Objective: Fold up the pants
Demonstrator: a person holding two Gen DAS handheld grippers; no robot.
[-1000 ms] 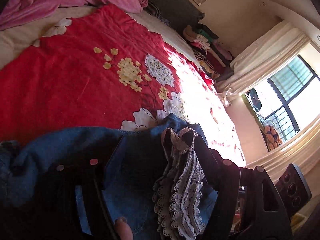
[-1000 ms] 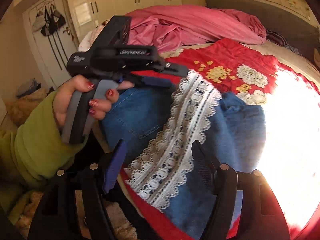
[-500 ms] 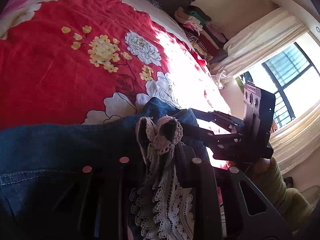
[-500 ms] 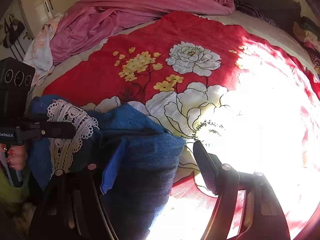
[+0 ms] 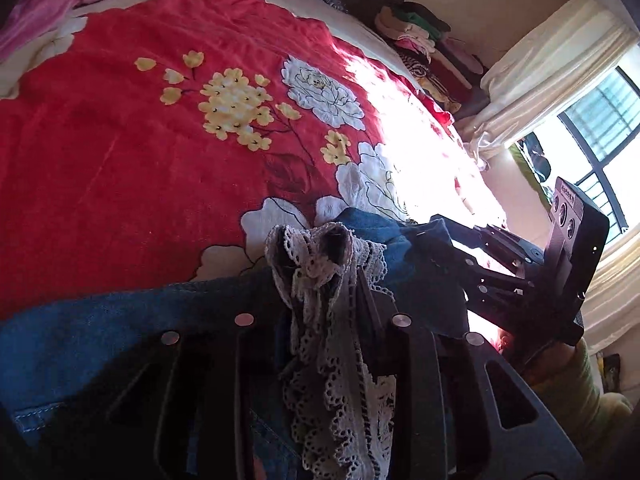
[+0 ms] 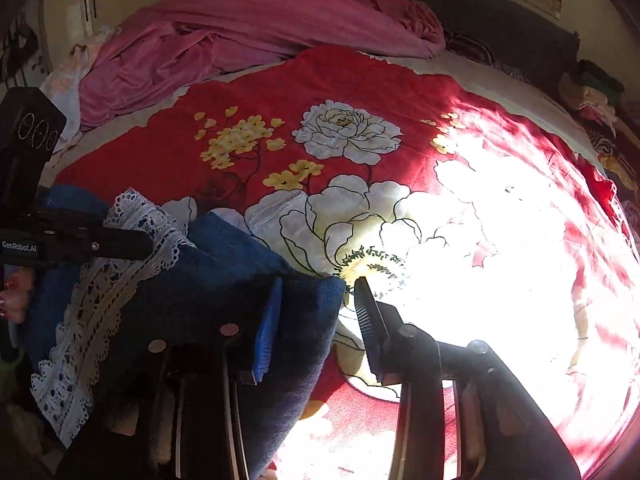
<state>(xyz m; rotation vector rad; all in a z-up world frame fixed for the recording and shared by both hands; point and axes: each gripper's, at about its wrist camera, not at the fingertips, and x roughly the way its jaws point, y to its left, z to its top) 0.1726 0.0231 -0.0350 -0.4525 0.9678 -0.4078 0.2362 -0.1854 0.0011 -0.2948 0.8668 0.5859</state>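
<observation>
A: Left wrist view first. Your left gripper (image 5: 320,280) has the pants (image 5: 100,344) bunched between its fingers, white lace trim (image 5: 332,380) right in the middle of the gap. Jaws are opening a little, but fabric is packed between them and the pads look to be pressing on it, so you are gripping the pants.

B: Where is the rest of the denim?

A: It spreads to the left of your gripper and under it, lying on the red floral blanket (image 5: 120,152). Ahead of the fingertips is bare blanket. To the right, just beside your fingers, the right gripper (image 5: 452,236) reaches into the same denim fold. Far ahead right: a pile of clothes (image 5: 424,52) and a curtain (image 5: 532,76).

B: Right wrist view?

A: Your right gripper (image 6: 316,292) straddles a dark denim corner (image 6: 296,320). Jaws are closing. The left finger with the blue pad (image 6: 266,336) sits against the cloth. The right finger (image 6: 368,320) stands apart from the denim, with sunlit blanket showing in the gap. So not clamped yet.

B: And the left gripper from here?

A: The left gripper (image 6: 132,244) is off to the left, its tip on the lace trim (image 6: 108,292). A hand (image 6: 14,296) shows at the left edge. Pink bedding (image 6: 240,36) lies far ahead.
</observation>
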